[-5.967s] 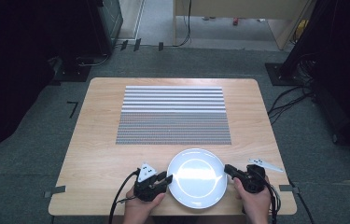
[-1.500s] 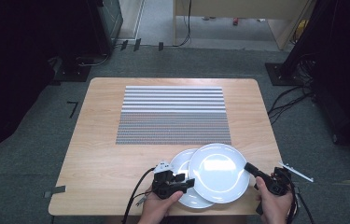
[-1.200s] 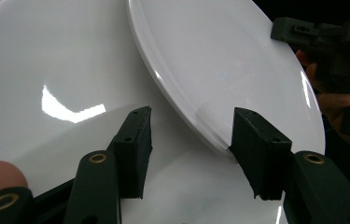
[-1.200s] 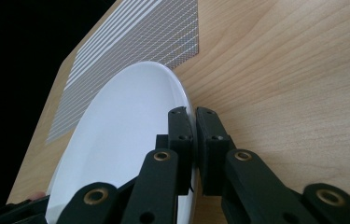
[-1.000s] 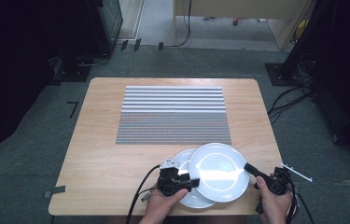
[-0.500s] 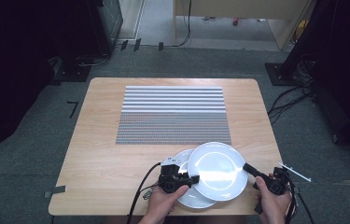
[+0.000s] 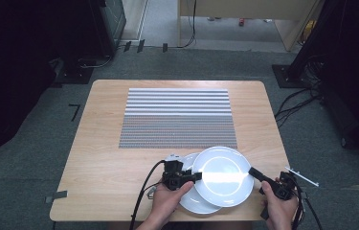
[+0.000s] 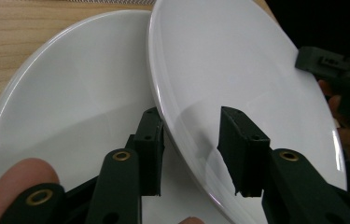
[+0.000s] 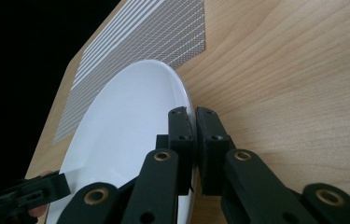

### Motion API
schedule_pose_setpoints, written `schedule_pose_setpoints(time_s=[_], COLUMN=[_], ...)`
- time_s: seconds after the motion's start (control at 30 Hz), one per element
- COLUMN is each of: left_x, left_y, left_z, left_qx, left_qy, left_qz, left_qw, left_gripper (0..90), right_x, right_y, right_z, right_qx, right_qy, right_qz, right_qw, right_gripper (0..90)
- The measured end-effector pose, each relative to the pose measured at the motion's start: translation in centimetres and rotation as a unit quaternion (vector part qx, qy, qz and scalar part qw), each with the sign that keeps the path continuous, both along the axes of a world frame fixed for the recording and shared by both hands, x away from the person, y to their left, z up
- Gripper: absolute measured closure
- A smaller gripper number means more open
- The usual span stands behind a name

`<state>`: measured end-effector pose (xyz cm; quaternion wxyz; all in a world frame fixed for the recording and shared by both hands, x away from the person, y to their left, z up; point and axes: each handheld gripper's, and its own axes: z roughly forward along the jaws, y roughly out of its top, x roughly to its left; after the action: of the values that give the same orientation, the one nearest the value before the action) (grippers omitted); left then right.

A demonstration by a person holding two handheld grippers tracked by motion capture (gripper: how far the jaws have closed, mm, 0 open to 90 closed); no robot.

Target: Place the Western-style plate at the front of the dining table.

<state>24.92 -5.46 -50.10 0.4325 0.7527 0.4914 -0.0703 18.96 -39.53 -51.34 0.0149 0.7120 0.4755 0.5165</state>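
Observation:
Two white plates lie at the table's near edge. The upper plate (image 7: 222, 176) is raised and shifted right, overlapping the lower plate (image 7: 192, 201), which rests on the wood. My right gripper (image 7: 252, 171) is shut on the upper plate's right rim; its jaws (image 9: 192, 112) pinch the rim of the upper plate (image 9: 126, 126). My left gripper (image 7: 197, 176) is open at that plate's left rim. In the left gripper view its jaws (image 8: 191, 116) straddle the upper plate's (image 8: 238, 70) edge with a gap, above the lower plate (image 8: 79, 93).
A grey striped placemat (image 7: 177, 117) covers the middle and far part of the wooden table (image 7: 100, 158). Black cables trail from both grippers over the near edge. Dark floor and equipment surround the table.
The top plate has been lifted off the stack and shifted right in my right gripper. In the last second my left gripper moved right to the raised plate's left rim.

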Motion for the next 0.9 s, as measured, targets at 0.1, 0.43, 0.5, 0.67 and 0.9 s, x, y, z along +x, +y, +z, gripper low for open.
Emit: schedule_pose_setpoints(time_s=[0.1,0.43,0.5,0.67,0.9], left_x=[0.1,0.2,0.3,0.8,1.6], left_y=[0.2,1.6,2.1,3.2,5.1], left_z=[-0.2,0.2,0.6,1.6,2.9], left_qx=[-0.013,-0.033,-0.037,-0.037,-0.046], left_qy=[0.011,0.012,0.007,-0.002,-0.016], left_qz=[0.005,0.024,0.029,0.037,0.053], left_qw=[0.9998,0.9991,0.9989,0.9986,0.9974], left_gripper=[66.8,70.2,70.8,71.2,71.1], right_x=[-0.1,-0.1,0.1,1.4,2.9], right_y=[0.2,1.1,1.3,2.4,3.9], right_z=[0.1,0.6,0.8,1.3,2.8], right_qx=[-0.008,-0.004,0.001,0.020,0.019], right_qy=[-0.005,-0.020,-0.026,-0.026,-0.039], right_qz=[-0.005,-0.001,-0.002,0.007,0.015], right_qw=[0.9999,0.9998,0.9997,0.9994,0.9989], right_gripper=[86.1,86.4,86.5,86.5,86.7])
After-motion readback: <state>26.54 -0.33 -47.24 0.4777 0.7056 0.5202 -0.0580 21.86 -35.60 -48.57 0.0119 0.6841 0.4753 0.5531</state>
